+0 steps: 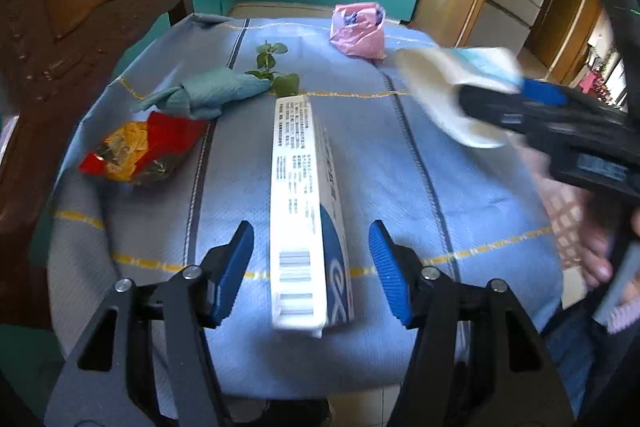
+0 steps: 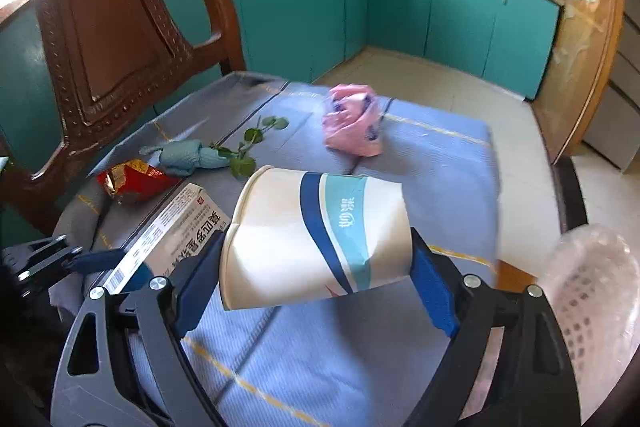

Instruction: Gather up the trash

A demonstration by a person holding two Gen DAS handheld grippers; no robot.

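My right gripper (image 2: 316, 259) is shut on a crushed white paper cup (image 2: 316, 239) with blue stripes, held above the blue tablecloth (image 2: 440, 163); it shows blurred in the left wrist view (image 1: 460, 83). My left gripper (image 1: 311, 247) is open, its pads on either side of a long white and blue carton (image 1: 304, 211) standing on edge on the cloth; the carton also shows in the right wrist view (image 2: 168, 231). Other trash lies farther off: a red snack wrapper (image 1: 140, 151), a teal crumpled tissue (image 1: 208, 93), a green leafy sprig (image 1: 276, 71) and a pink plastic bag (image 1: 358, 31).
A carved wooden chair (image 2: 112, 27) stands at the table's left. A pale perforated basket (image 2: 592, 291) sits at the lower right, past the table edge. Teal cabinets (image 2: 400, 3) line the far wall across a tiled floor.
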